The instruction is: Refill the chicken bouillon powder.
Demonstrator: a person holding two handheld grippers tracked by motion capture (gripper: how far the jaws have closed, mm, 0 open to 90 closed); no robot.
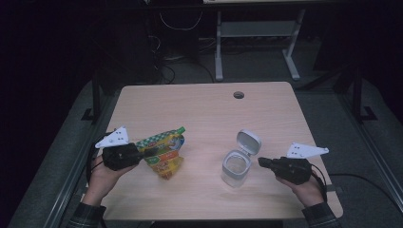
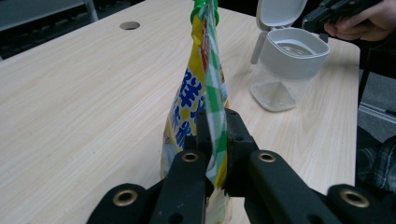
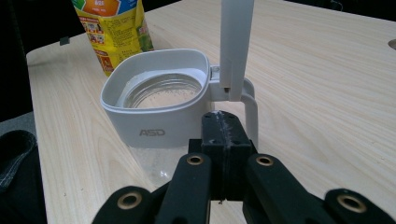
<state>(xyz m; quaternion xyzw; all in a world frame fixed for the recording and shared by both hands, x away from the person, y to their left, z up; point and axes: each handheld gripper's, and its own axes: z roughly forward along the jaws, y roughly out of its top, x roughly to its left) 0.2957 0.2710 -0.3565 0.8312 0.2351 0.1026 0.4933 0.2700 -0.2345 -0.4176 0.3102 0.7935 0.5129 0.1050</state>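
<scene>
A green and yellow snack bag [image 1: 164, 152] is raised off the wooden table [image 1: 204, 109] at the front left. My left gripper [image 1: 145, 153] is shut on its lower part, and in the left gripper view the black jaws pinch the bag [image 2: 203, 84] between them with its green top pointing away. A clear jar with a white collar [image 1: 236, 167] stands at the front right, its flip lid [image 1: 248, 141] upright and open. My right gripper [image 1: 261, 162] is shut with nothing between its jaws. Its tips [image 3: 222, 123] sit right at the jar's [image 3: 159, 102] hinge side; I cannot tell whether they touch.
A round cable hole [image 1: 238, 95] sits near the table's far edge. Beyond the table stand a white desk frame [image 1: 218, 42] and cables on the dark floor. The table's front edge runs just under both hands.
</scene>
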